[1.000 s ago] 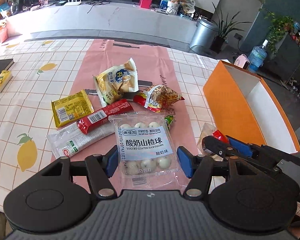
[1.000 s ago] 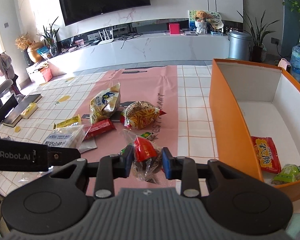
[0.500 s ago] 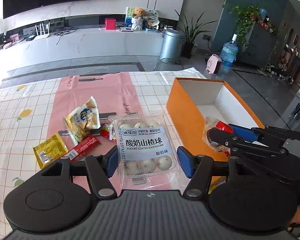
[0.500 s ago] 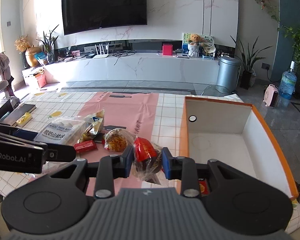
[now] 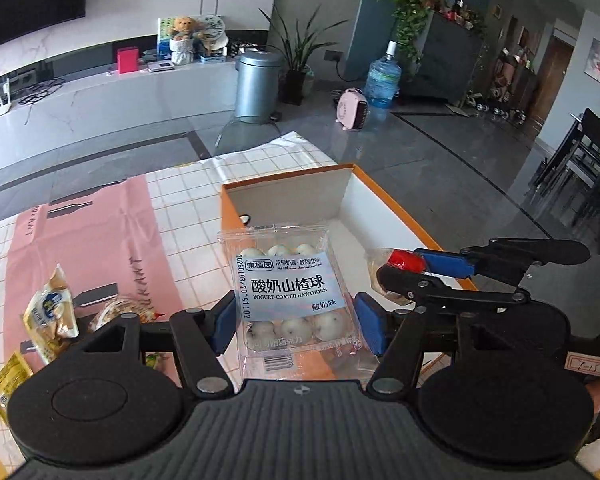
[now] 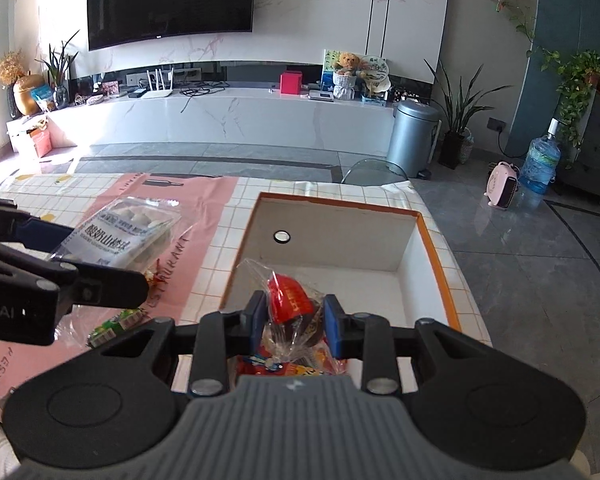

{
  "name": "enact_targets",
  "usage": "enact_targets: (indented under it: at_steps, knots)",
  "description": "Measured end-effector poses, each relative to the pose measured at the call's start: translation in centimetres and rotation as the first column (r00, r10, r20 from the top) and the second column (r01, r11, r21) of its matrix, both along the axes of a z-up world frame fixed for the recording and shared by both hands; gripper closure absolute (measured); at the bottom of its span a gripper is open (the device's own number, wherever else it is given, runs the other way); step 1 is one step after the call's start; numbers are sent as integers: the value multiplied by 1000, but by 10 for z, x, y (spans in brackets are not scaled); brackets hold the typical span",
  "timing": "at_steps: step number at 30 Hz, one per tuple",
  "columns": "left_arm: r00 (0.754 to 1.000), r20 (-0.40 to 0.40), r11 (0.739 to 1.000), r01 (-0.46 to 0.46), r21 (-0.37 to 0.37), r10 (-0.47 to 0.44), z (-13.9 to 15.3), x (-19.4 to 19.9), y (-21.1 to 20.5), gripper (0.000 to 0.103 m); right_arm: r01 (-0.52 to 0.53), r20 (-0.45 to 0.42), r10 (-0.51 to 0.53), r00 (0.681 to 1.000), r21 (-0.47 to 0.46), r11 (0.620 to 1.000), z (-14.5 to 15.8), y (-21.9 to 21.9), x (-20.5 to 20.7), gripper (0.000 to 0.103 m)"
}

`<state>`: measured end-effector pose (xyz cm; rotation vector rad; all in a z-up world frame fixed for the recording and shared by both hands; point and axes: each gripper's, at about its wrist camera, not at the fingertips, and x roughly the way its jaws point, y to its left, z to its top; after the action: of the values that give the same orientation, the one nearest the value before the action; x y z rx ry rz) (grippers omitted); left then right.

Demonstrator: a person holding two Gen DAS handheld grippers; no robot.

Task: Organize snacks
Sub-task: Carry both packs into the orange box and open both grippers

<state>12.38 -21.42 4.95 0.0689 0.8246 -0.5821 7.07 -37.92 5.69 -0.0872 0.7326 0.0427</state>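
My left gripper (image 5: pixel 296 320) is shut on a clear pack of yogurt-coated hawthorn balls (image 5: pixel 288 292), held up in front of the orange box (image 5: pixel 396 208). The same pack (image 6: pixel 120 236) shows at the left of the right wrist view, above the pink runner. My right gripper (image 6: pixel 294 322) is shut on a clear wrapped snack with a red label (image 6: pixel 288 300), held over the near part of the orange box (image 6: pixel 432 240). That gripper (image 5: pixel 404 276) also shows at the right of the left wrist view, over the box. Red and yellow packets (image 6: pixel 296 366) lie in the box under it.
Loose snacks stay on the table: a yellow-white bag (image 5: pixel 50 312), a yellow packet (image 5: pixel 4 380), a netted snack (image 5: pixel 120 310) and a green-wrapped one (image 6: pixel 116 326). A pink runner (image 5: pixel 88 240) lies over the checked cloth. The box's far half (image 6: pixel 340 280) holds nothing.
Both grippers have risen and swung right from over the snack pile to the orange box, each keeping its snack. The left gripper has rolled somewhat.
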Motion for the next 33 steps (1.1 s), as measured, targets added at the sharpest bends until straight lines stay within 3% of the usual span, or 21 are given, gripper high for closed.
enact_targets:
  at_steps: [10,17,22,33]
  knots:
    - [985,-73,979,164,124,-156,-38,44,-64,33,-18,-134,7,991,-82,996,-42,-38,36,75]
    - [977,-121,964,196,179,-177,-63,69,-83,33,-50,-202,27,979,-110,993,-69,-44,66,75]
    - [970,-138,939,232,253,-202,-76,83,-96,33,-77,-267,44,963,-115,990,-86,-44,81,75]
    - [945,-198,889,315,332,-260,-98,90,-112,32,-92,-386,41,922,-114,989,-112,-48,94,75]
